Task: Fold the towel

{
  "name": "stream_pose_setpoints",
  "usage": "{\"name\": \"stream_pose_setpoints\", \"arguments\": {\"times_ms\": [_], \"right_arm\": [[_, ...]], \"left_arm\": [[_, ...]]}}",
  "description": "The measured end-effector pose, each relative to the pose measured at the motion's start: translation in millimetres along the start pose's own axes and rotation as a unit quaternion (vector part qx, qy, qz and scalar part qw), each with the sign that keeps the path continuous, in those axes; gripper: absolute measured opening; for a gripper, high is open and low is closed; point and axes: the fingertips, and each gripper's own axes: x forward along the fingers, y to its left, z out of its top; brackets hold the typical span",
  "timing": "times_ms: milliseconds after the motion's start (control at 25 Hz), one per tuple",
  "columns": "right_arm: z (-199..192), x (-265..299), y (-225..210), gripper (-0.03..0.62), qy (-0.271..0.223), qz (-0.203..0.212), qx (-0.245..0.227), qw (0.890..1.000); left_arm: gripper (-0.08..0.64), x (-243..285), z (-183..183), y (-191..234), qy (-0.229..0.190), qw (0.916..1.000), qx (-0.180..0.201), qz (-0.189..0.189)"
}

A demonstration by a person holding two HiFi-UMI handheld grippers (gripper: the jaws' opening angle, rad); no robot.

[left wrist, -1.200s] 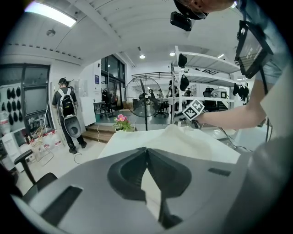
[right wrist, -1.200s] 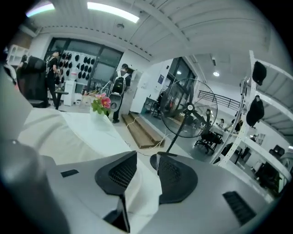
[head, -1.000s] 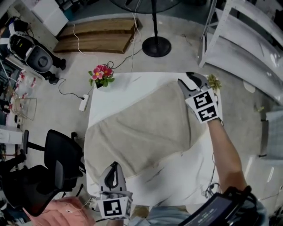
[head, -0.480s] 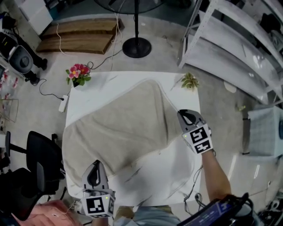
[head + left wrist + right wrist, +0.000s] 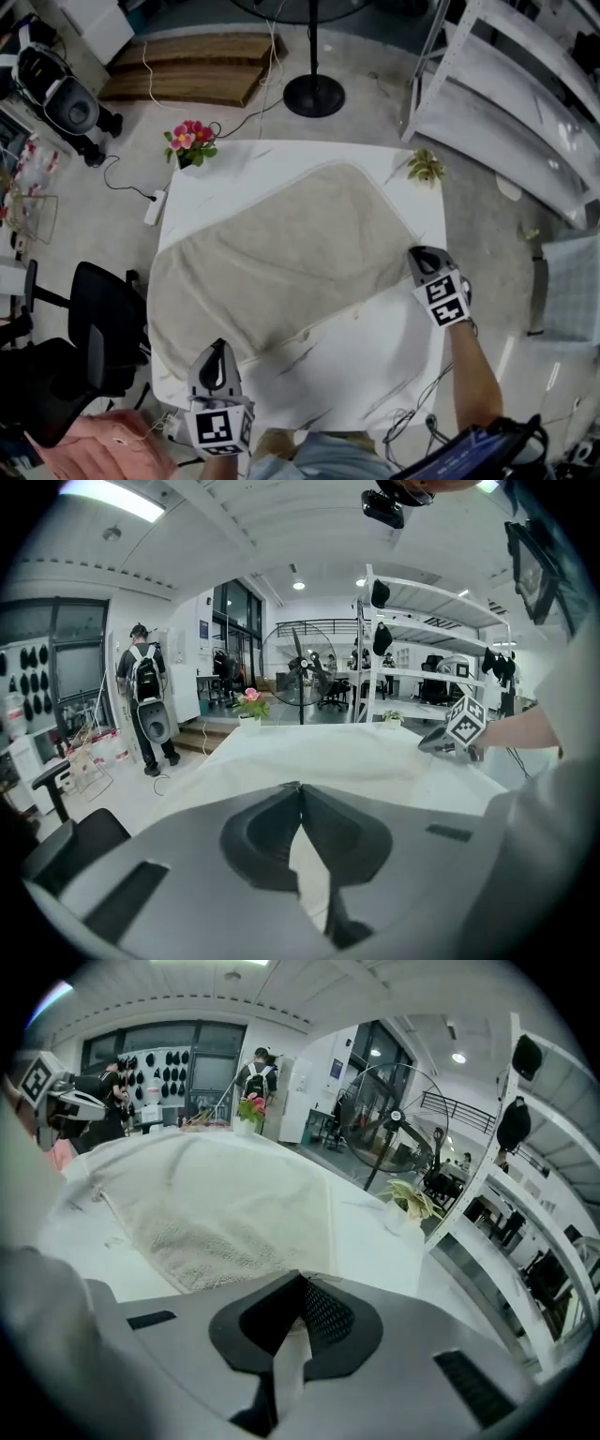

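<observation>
A beige towel (image 5: 281,262) lies spread flat and askew on the white table (image 5: 375,366). My left gripper (image 5: 217,349) is at the towel's near left edge. In the left gripper view its jaws (image 5: 300,787) are shut, with pale cloth showing in the gap behind the tips. My right gripper (image 5: 420,253) sits at the towel's right corner. Its jaws (image 5: 302,1279) are shut too, with a pale strip of cloth between them and the towel (image 5: 216,1204) stretching ahead. Each gripper sees the other across the towel: the right gripper (image 5: 433,745) and the left gripper (image 5: 70,1101).
A pot of pink flowers (image 5: 190,141) stands at the table's far left corner and a small green plant (image 5: 427,167) at the far right. A fan stand (image 5: 314,94), white shelving (image 5: 506,103), wooden boards (image 5: 187,80) and a black chair (image 5: 103,328) surround the table.
My right gripper came from the table's far right corner toward me to the towel's right corner, and its jaws closed. The left gripper stayed at the near edge, sinking a little.
</observation>
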Motion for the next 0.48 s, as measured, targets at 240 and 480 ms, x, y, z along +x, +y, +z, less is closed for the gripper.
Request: {"name": "stream_pose_setpoints", "arguments": {"times_ms": [240, 480], "right_arm": [[-10, -6, -14, 0.014, 0.015, -0.007, 0.008, 1.0], [35, -24, 8, 0.034, -0.02, -0.031, 0.027, 0.999]], "left_arm": [[0.008, -26, -20, 25, 0.007, 0.999, -0.032, 0.031], [0.008, -56, -56, 65, 0.016, 0.9955, -0.061, 0.071]]}}
